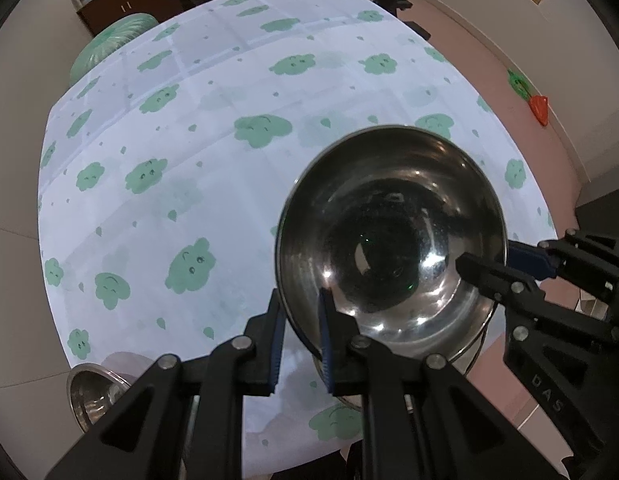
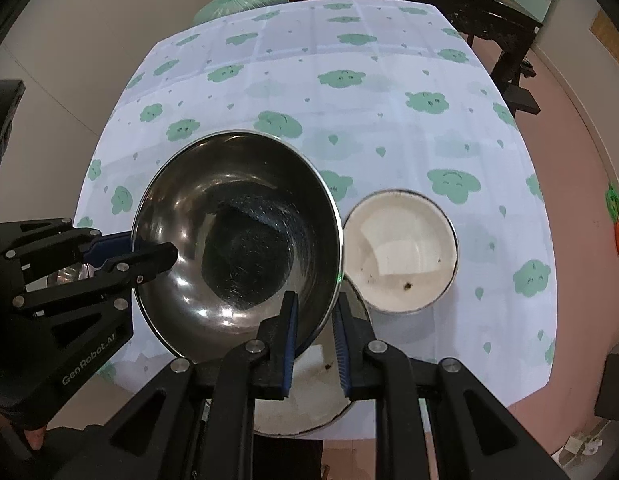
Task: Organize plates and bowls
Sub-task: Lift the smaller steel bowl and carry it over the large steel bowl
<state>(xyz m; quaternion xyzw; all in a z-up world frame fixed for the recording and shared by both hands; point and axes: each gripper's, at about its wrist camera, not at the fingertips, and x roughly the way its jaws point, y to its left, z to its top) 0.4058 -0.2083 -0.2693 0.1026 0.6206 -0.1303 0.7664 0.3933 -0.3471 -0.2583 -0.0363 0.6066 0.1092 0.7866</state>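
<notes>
A table (image 2: 389, 92) under a white cloth printed with green clouds filled most of both views, and everything else sat relative to it. Above its near half hung a large steel bowl (image 2: 237, 232), tilted and held off the cloth by both grippers. The left gripper (image 1: 301, 312) pinched the bowl's near rim, one finger inside and one outside; the right gripper (image 2: 315, 316) pinched the rim on the opposite side the same way, its fingers close together on the thin metal. Just beside the bowl, toward the table's right side in the right wrist view, stood a white enamel bowl (image 2: 401, 252) with a dark rim and a few specks inside. Below the steel bowl, at the table's near edge, lay a white plate (image 2: 309, 396), partly hidden by the right gripper. A smaller steel bowl (image 1: 93, 396) sat at the table's near left corner. The far half of the cloth lay bare. Beyond the far edge stood a green stool (image 2: 241, 0) and dark wooden furniture (image 2: 461, 4); pink floor (image 2: 569, 128) ran along the right side.
</notes>
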